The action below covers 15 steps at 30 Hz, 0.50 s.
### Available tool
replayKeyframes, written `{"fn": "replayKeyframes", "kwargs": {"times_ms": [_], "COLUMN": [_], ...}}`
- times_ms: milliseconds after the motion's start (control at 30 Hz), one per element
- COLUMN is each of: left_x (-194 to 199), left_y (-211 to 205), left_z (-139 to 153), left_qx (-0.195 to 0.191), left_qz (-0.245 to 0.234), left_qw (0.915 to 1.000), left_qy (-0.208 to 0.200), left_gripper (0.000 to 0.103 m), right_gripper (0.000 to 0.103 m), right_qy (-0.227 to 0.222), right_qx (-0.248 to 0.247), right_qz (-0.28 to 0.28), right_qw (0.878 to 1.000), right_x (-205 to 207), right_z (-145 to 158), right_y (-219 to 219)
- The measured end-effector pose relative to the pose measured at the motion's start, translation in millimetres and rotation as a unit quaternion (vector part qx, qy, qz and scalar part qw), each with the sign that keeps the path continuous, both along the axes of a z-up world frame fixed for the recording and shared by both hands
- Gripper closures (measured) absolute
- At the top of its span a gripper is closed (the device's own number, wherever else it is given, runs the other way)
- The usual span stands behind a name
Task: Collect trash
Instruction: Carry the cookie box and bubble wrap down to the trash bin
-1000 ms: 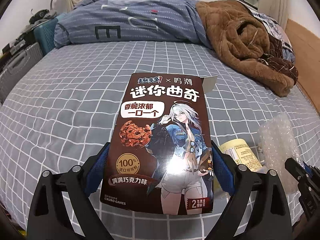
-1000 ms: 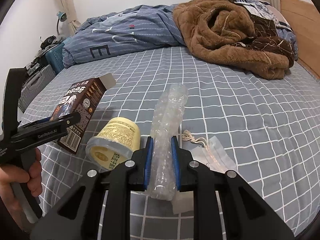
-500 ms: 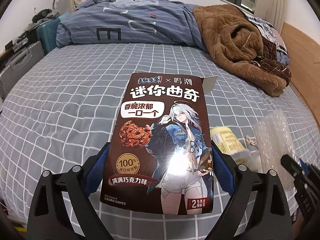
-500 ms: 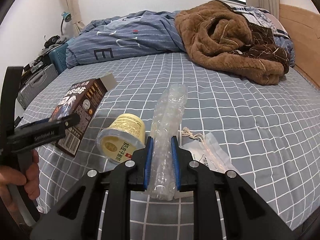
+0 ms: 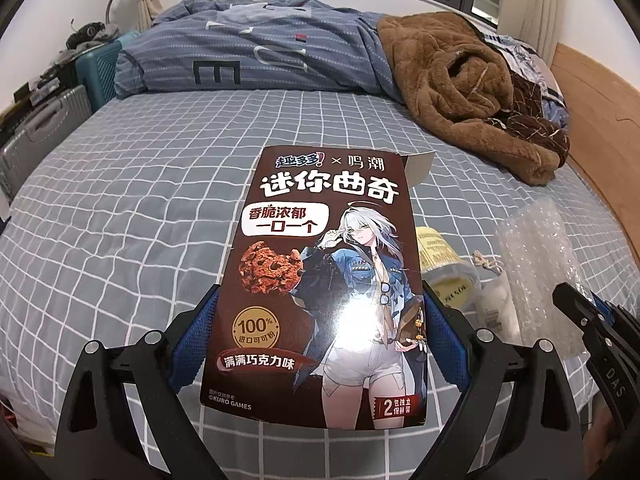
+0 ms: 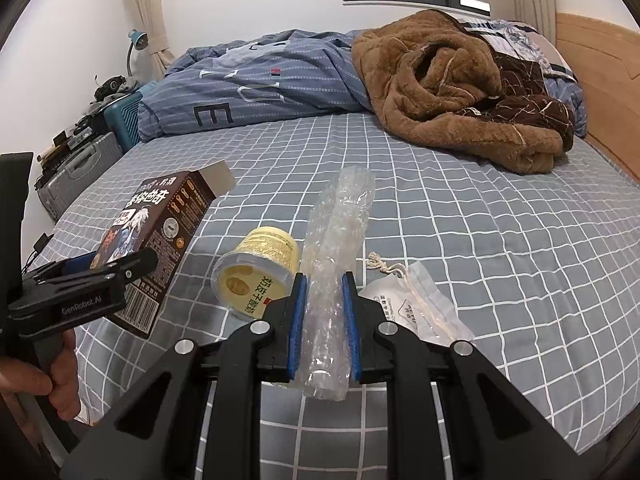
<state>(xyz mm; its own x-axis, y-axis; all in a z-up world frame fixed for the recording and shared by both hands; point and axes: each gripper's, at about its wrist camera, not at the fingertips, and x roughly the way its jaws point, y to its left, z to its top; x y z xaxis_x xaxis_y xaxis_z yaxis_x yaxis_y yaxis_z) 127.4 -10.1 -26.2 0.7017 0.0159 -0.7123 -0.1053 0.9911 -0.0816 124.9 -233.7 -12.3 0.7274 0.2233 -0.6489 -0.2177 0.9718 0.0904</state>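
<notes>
My left gripper (image 5: pixel 318 320) is shut on a brown cookie box (image 5: pixel 320 280) and holds it above the bed; the box also shows at the left of the right wrist view (image 6: pixel 156 236). My right gripper (image 6: pixel 323 312) is shut on a roll of clear bubble wrap (image 6: pixel 340 248), which appears at the right of the left wrist view (image 5: pixel 540 264). A yellow plastic cup (image 6: pixel 256 272) lies on its side on the grey checked bedsheet (image 6: pixel 500 220), just left of the roll. A small clear drawstring bag (image 6: pixel 416 304) lies just right of it.
A brown fleece robe (image 6: pixel 460 92) and a blue striped duvet (image 6: pixel 260 76) are piled at the far end of the bed. A wooden headboard (image 6: pixel 600 60) runs along the right. Suitcases (image 5: pixel 44 128) and a teal crate (image 5: pixel 96 72) stand left of the bed.
Both grippers have risen and pulled back a little with their loads, so the cup and bag now sit lower and farther off. Both grips are unchanged.
</notes>
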Motion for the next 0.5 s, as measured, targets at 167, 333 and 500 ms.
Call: {"fn": "replayKeyframes", "kwargs": {"times_ms": [167,333,500], "left_x": [-12,-24,-37], "left_y": [-2,-2,-2], "left_z": [0,3,3], "left_qx": [-0.005,-0.005,-0.007], "left_qz": [-0.001,-0.002,-0.002], "left_qw": [1.0,1.0,1.0], "left_qy": [0.001,-0.003,-0.002], "left_gripper": [0.013,0.013,0.013], "right_gripper": [0.086,0.086,0.086], "right_qy": [-0.001,-0.002,-0.004], "right_qx": [-0.003,-0.004,-0.006], "right_qz": [0.003,0.005,0.005], "right_qw": [1.0,1.0,1.0], "right_x": [-8,-17,-27], "right_z": [1,3,4], "right_y": [2,5,6]}}
